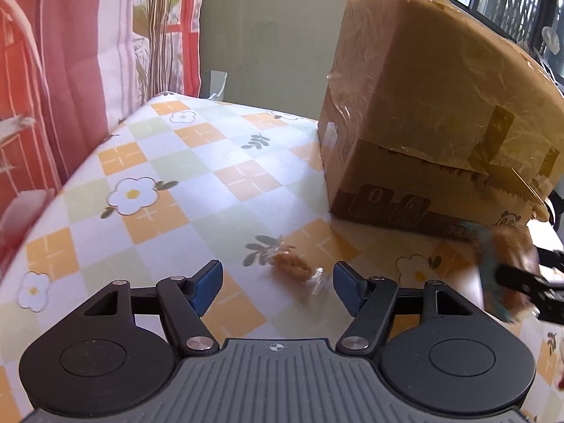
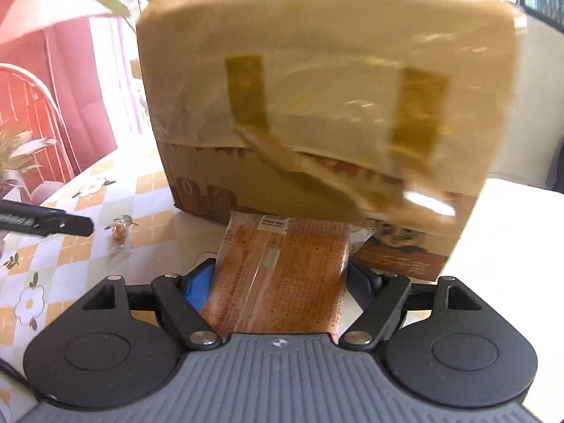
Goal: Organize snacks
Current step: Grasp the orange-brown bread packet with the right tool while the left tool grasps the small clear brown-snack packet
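Surface: a table (image 1: pixel 197 176) is covered by a checked cloth printed with orange and pale green squares and white flowers.
Room: a red and white patterned curtain (image 1: pixel 70 70) is seen at the left, a plain pale wall behind the table, and a window at the upper right.
Box: a taped cardboard box (image 1: pixel 423 112) is stood on the table, its flaps partly lifted.
Small snack: a candy in clear wrapper (image 1: pixel 292 268) is laid flat on the cloth, just ahead of the left gripper; its long axis is run slantwise, from upper left to lower right in the left wrist view.
Large snack: an orange packet (image 2: pixel 282 275) is held with its printed side up, its long axis pointed forward at the foot of the box.
Left gripper (image 1: pixel 278 282): the jaws are held apart, angled down at the cloth, with the candy between them but not pressed.
Right gripper (image 2: pixel 282 282): the pads are pressed on the packet's two long edges; it is tilted downward, close before the box.
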Demonstrator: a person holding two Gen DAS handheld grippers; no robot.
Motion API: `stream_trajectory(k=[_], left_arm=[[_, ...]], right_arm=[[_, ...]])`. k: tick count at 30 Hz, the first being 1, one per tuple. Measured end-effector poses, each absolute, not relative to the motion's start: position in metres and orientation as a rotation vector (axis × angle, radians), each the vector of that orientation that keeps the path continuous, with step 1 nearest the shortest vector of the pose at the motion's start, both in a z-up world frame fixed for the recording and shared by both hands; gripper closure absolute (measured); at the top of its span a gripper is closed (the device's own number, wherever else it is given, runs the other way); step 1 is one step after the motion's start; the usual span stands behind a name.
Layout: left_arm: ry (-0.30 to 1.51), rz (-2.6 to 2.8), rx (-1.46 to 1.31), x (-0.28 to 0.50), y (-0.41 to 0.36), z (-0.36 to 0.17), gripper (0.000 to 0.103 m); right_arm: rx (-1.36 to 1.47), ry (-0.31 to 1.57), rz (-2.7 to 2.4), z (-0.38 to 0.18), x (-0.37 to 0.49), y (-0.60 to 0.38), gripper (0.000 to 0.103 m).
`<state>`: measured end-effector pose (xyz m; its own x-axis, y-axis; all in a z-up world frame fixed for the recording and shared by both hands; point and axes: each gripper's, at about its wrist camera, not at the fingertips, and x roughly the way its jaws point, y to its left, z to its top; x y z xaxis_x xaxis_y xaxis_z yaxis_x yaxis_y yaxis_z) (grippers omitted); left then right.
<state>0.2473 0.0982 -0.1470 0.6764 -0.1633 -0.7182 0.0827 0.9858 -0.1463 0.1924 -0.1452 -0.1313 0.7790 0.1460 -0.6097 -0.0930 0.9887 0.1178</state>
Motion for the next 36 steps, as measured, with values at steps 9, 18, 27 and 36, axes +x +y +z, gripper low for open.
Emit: stream_trajectory(k=[9,18,27,36], left_arm=[[0.841,-0.084,-0.150,0.261,0.082,-0.161,0.037],[0.860,0.005,-0.156,0.281,0.067,-0.172,0.056],[0.837,-0.039,-0.060,0.268,0.056,-0.172,0.087],[0.771,-0.120,-0.022,0.239,0.048,-0.141,0.087]], right_arm=[[0.169,0.665,0.003,-0.154,0.170,-0.184,0.025],[0.178,0.644,0.011,-0.155,0.163,-0.187,0.025],[0.193,0.664,0.008,-0.161,0.163,-0.190,0.025],[0.222,0.618,0.040,-0.141,0.143,-0.197,0.026]])
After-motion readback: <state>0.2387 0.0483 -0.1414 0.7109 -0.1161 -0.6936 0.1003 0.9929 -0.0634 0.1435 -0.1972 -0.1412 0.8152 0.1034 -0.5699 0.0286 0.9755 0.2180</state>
